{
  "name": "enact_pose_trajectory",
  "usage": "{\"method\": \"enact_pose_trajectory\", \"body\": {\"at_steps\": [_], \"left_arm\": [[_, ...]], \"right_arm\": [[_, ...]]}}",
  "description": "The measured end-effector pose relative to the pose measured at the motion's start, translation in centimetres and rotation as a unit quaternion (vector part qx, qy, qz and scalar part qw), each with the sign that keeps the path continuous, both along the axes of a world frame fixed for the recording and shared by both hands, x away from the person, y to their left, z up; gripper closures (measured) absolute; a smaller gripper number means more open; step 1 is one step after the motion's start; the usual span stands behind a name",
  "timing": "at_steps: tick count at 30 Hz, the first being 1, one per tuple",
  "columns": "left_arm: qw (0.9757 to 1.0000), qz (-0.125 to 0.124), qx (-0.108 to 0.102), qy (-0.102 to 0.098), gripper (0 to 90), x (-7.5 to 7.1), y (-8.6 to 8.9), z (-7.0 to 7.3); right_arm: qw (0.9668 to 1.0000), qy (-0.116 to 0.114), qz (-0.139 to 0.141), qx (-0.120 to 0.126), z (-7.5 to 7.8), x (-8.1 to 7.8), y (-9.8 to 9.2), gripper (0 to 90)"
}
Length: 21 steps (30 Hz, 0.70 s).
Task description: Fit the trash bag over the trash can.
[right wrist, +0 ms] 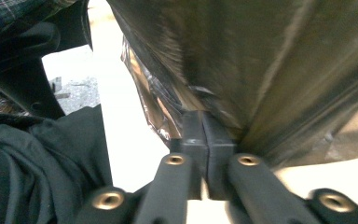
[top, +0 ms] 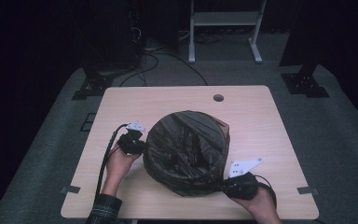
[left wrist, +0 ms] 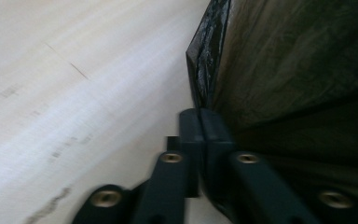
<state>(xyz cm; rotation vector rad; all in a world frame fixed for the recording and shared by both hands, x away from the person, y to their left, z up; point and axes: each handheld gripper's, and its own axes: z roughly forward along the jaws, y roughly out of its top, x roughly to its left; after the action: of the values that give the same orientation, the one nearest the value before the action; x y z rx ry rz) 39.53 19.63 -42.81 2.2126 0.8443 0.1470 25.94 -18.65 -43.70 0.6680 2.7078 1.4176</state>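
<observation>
Fingertips [left wrist: 200, 126] of the left gripper [left wrist: 199, 122] are seen pressed together in the left gripper view, pinching a fold of the black plastic bag [left wrist: 303, 65] at its lower edge; the thin film is caught between the two pads. Pale wooden table [left wrist: 74, 93] is shown across the left half of that frame, while the dark bag takes up the right half.

Pads of the right gripper [right wrist: 201, 123] are likewise clenched on a crumpled, shiny edge of the same bag [right wrist: 242, 51], at the centre of the right gripper view. Dark clothing and a bit of plaid sleeve [right wrist: 14, 14] are seen at the left of that frame.

From the high view, the bag [top: 186, 149] is found in the middle of the table [top: 177, 95], pulled over a bulky, rounded thing, of which a brown corner [top: 224, 125] is left uncovered at the bag's upper right. The left gripper [top: 142, 145] is held against the bag's left side, just left of centre, and the right gripper [top: 223, 185] at the bag's lower right edge, near the bottom of the frame. A round hole [top: 218, 98] is seen in the tabletop above the bag.
</observation>
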Motion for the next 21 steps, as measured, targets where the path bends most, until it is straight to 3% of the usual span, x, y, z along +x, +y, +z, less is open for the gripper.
{"method": "enact_pose_trajectory", "body": {"at_steps": [4,10,16,19,21], "left_arm": [[0.9995,0.01,-0.019,-0.024,66.5,-0.5,1.0,1.1],[0.9975,0.017,-0.042,-0.054,40.5,-1.6,2.6,2.8],[0.9968,0.011,-0.038,-0.069,13.2,-3.1,3.9,3.7],[0.9967,0.001,-0.03,-0.076,2.0,-3.9,4.4,3.7],[0.9965,-0.007,-0.03,-0.078,0.0,-4.6,4.8,3.5]], "right_arm": [[0.9998,-0.013,-0.01,0.011,0.7,-0.3,-0.4,59.8],[0.9986,-0.035,-0.018,0.035,2.6,-0.8,-1.4,41.4],[0.9967,-0.049,-0.03,0.058,4.8,-1.5,-3.1,13.6],[0.9949,-0.068,-0.045,0.06,5.8,-1.7,-3.8,9.7],[0.9935,-0.078,-0.059,0.059,6.5,-1.7,-4.1,9.7]]}}
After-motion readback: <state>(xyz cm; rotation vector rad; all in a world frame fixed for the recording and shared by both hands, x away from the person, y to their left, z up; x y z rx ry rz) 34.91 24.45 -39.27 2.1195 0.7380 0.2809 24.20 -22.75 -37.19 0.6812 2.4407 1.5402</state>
